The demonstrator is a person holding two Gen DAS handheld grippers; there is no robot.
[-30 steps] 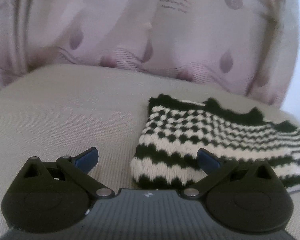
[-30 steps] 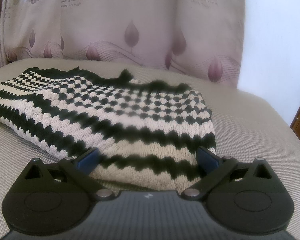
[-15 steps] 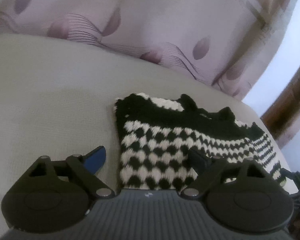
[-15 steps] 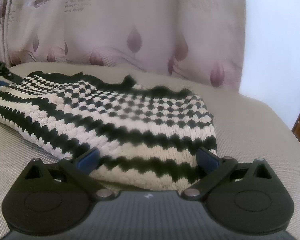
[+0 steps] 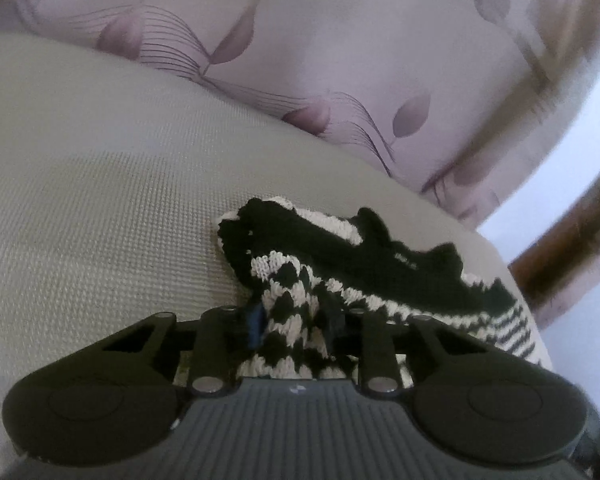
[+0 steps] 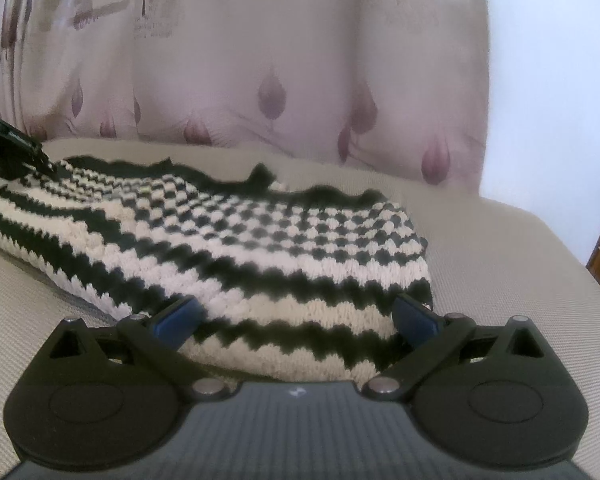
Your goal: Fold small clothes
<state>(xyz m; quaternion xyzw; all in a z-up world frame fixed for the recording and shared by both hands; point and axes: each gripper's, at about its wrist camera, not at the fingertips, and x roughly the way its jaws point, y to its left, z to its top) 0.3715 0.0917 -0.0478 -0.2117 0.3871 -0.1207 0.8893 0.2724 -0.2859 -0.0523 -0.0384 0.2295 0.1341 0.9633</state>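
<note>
A small black-and-white knit garment [image 5: 360, 256] lies on a beige woven cushion [image 5: 100, 200]. My left gripper [image 5: 296, 320] is at the garment's left end. Its jaws are closing, and a bunch of the checkered knit is squeezed between the pads and puckered upward. In the right wrist view the same garment [image 6: 240, 240] spreads out flat, striped near me and checkered farther back. My right gripper [image 6: 296, 320] stands open, with the near striped hem lying between its blue pads [image 6: 176, 318]. The left gripper [image 6: 4, 144] shows as a dark shape at the garment's far left end.
A pale curtain with purple leaf prints [image 5: 340, 40] hangs behind the cushion. A brown wooden frame [image 5: 560, 248] stands past the cushion's right edge. A white wall [image 6: 560, 80] fills the right. Bare cushion [image 6: 500, 260] stretches right of the garment.
My left gripper swung in over the garment's left end and drew its wide jaws together on the knit, which bunched up. The right gripper stayed put and open.
</note>
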